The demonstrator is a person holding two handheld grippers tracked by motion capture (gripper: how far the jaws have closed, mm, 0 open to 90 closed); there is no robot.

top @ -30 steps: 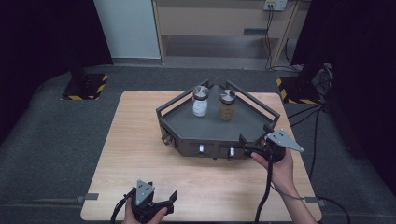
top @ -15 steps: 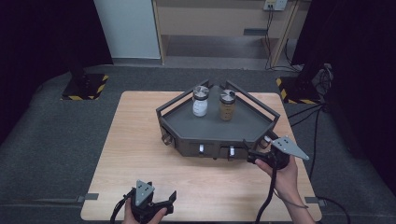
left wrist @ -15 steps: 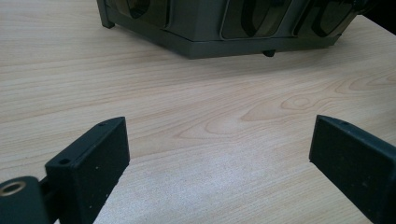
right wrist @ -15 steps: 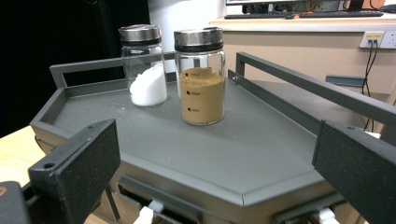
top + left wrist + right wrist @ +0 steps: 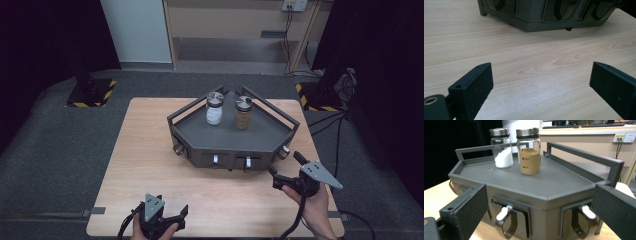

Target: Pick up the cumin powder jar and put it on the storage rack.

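Two claws work over the counter [image 5: 150, 150]. I see the grey rack [image 5: 230, 137] at its centre, a white-filled jar [image 5: 214, 108] and a brown-filled jar [image 5: 243, 112] standing upright at its back. My right claw [image 5: 286, 171], spread and empty, has drawn back from the rack's front toward the near right edge; I judge that contact finished. My left claw [image 5: 167, 216] rests spread, empty, near the front edge.

We have drawn our right gripper [image 5: 289, 168] back from the rack's [image 5: 227, 150] front. It now sits lower, nearer the table's [image 5: 150, 150] edge, jaws apart.
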